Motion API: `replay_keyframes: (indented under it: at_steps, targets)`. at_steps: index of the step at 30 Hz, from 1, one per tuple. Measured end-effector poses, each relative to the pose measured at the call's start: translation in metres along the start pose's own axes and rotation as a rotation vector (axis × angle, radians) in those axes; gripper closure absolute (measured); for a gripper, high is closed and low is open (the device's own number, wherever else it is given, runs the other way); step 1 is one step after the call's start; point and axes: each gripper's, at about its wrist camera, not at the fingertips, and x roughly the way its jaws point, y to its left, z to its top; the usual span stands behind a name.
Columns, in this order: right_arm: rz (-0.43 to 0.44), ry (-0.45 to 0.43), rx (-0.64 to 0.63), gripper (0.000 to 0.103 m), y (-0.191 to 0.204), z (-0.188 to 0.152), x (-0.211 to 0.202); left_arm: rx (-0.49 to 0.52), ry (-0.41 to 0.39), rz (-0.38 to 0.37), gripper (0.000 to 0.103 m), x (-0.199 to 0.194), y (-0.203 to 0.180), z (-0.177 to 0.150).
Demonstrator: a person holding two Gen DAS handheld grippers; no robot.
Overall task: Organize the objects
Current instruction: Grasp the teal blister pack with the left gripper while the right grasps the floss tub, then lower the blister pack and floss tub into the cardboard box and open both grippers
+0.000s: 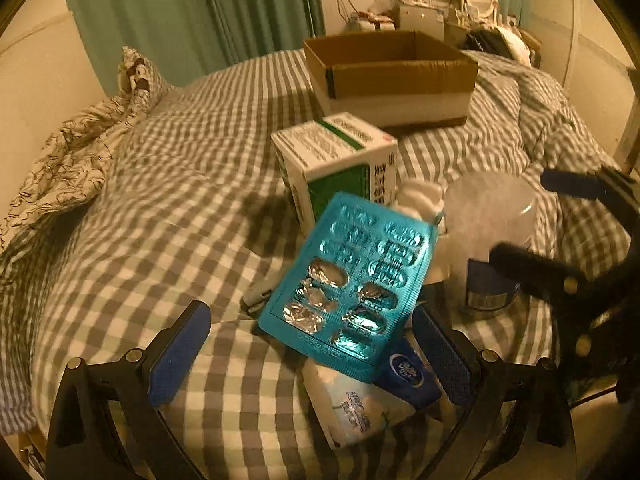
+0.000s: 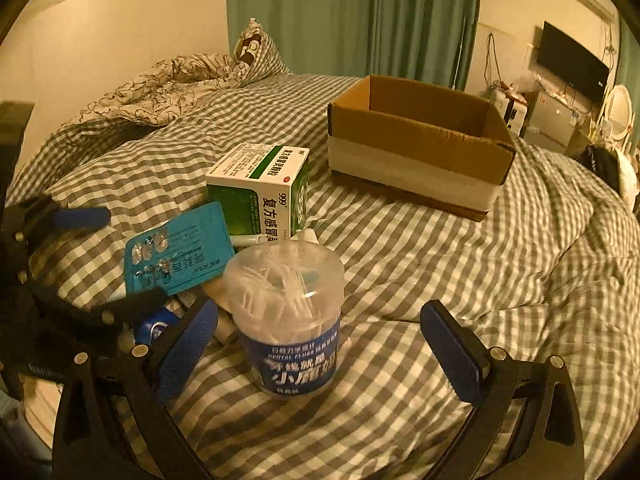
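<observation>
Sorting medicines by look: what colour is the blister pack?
Teal-blue blister pack with silver foil; clearest in the left wrist view.

Home bedroom. A bed [image 2: 400,280] with a grey-and-white checked duvet fills both views; a crumpled floral quilt [image 2: 160,88] and a pillow [image 2: 256,50] lie at its head. Green curtains [image 2: 352,12] hang behind. Far wall: a dark flat screen [image 2: 572,66], a cluttered dresser [image 2: 552,116] with trailing cables, and a round vanity mirror [image 2: 618,114]. Warm, dim indoor light.
</observation>
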Motion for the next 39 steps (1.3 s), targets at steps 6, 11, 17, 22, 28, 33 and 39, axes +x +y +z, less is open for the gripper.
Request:
replay_keyframes:
  at_steps: [6,11,17,22,28,33,39]
  targets:
    - [0.078,0.042,0.030,0.020,-0.003,0.006,0.026,-0.017,0.034,-0.082,0.000,0.024,-0.002,0.006]
    - [0.105,0.047,0.039,0.039,-0.005,0.007,0.028,0.003,0.042,-0.083,0.002,0.036,-0.007,0.010]
    - [0.079,0.031,0.025,0.040,-0.003,0.005,0.015,0.021,0.049,-0.086,0.035,0.032,-0.008,0.006]
    - [0.051,-0.004,0.035,0.040,-0.008,0.005,-0.006,0.010,0.031,-0.090,0.035,0.015,-0.008,0.004]
    - [0.028,-0.097,0.054,0.040,-0.020,0.014,-0.043,-0.010,-0.045,-0.094,0.035,-0.024,-0.004,0.021]
    - [-0.002,-0.160,0.041,0.040,-0.039,0.039,-0.066,-0.017,-0.131,-0.135,0.035,-0.050,-0.003,0.070]
    - [-0.080,-0.244,0.019,0.040,-0.078,0.099,-0.080,0.026,-0.226,-0.147,0.035,-0.047,-0.015,0.164]
